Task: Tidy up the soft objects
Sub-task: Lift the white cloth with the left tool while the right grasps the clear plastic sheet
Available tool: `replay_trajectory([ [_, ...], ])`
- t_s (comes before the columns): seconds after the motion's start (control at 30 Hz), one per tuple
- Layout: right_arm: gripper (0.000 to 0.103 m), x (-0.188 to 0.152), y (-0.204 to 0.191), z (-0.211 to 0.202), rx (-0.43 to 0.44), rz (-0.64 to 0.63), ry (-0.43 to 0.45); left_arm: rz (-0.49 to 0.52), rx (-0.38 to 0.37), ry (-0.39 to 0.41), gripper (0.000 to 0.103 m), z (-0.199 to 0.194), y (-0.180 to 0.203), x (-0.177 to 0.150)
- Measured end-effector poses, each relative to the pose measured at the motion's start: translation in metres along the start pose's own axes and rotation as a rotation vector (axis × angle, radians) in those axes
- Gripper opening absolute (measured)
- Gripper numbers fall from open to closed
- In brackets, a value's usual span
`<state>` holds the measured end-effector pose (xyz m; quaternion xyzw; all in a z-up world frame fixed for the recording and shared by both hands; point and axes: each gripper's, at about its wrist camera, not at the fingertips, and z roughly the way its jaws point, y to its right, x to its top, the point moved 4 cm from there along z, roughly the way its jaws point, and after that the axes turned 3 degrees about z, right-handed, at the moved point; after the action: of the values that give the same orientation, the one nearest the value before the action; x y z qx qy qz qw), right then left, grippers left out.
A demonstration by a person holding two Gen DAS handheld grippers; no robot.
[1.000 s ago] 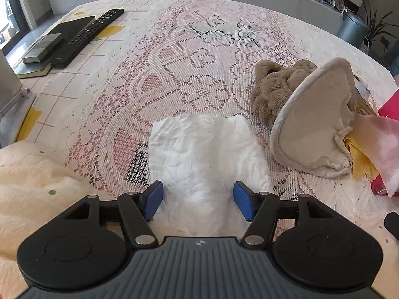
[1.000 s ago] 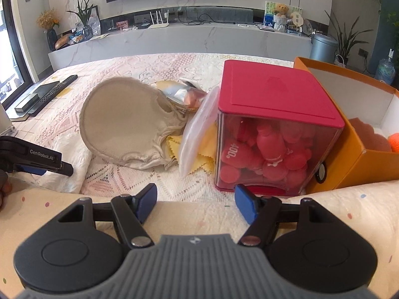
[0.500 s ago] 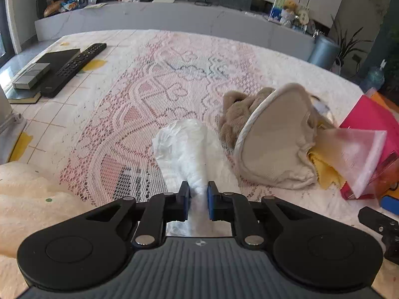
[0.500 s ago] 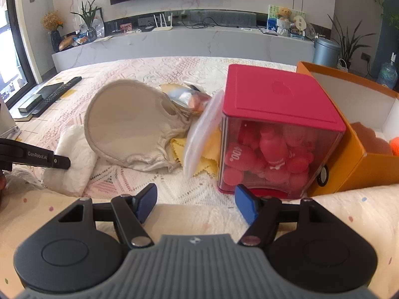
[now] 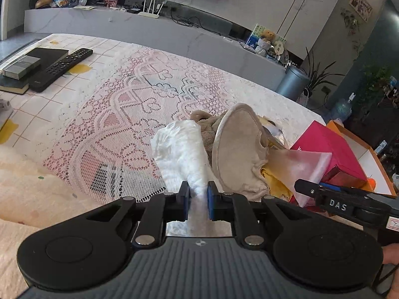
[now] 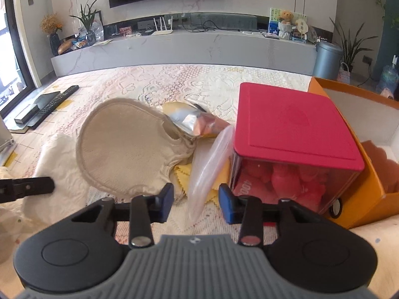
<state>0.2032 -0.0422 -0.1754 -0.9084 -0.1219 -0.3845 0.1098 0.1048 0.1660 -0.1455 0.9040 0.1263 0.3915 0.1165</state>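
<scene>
My left gripper [image 5: 198, 200] is shut on a white cloth [image 5: 180, 153] and holds it lifted above the lace tablecloth; the cloth also shows in the right wrist view [image 6: 58, 172]. Right of it lies a beige fabric pouch [image 5: 238, 149] with a brown plush toy [image 5: 208, 124] behind it. My right gripper [image 6: 195, 200] is open, with the lower end of a translucent plastic bag [image 6: 208, 164] between its fingers. The beige pouch [image 6: 127, 149] lies to its left and a yellow cloth [image 6: 183, 174] lies under the bag.
A red-lidded clear box [image 6: 294, 134] of red items stands to the right, beside an open orange box [image 6: 369, 174]. A foil packet [image 6: 189, 120] lies behind the pouch. A remote [image 5: 62, 68] and books [image 5: 22, 66] sit at the far left.
My left gripper closed on the white cloth and lifted it, bunching it up. My right gripper moved forward so the plastic bag's end now sits between its open fingers.
</scene>
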Motion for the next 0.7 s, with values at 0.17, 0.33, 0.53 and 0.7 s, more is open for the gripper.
replay_trajectory([
  [0.17,0.003,0.005,-0.003,-0.005,-0.016,-0.010,0.025,-0.019,-0.003,0.041,0.016,-0.016,0.001,-0.002],
  [0.33,0.001,0.007,-0.009,-0.028,0.007,-0.042,0.074,-0.016,-0.014,0.075,0.016,-0.030,0.005,0.002],
  [0.53,0.001,0.008,-0.012,-0.070,0.034,-0.058,0.146,-0.005,-0.031,0.114,0.016,-0.046,0.018,0.007],
  [0.7,0.000,0.009,-0.004,-0.109,0.041,-0.044,0.212,0.021,-0.055,0.152,0.016,-0.061,0.035,0.014],
])
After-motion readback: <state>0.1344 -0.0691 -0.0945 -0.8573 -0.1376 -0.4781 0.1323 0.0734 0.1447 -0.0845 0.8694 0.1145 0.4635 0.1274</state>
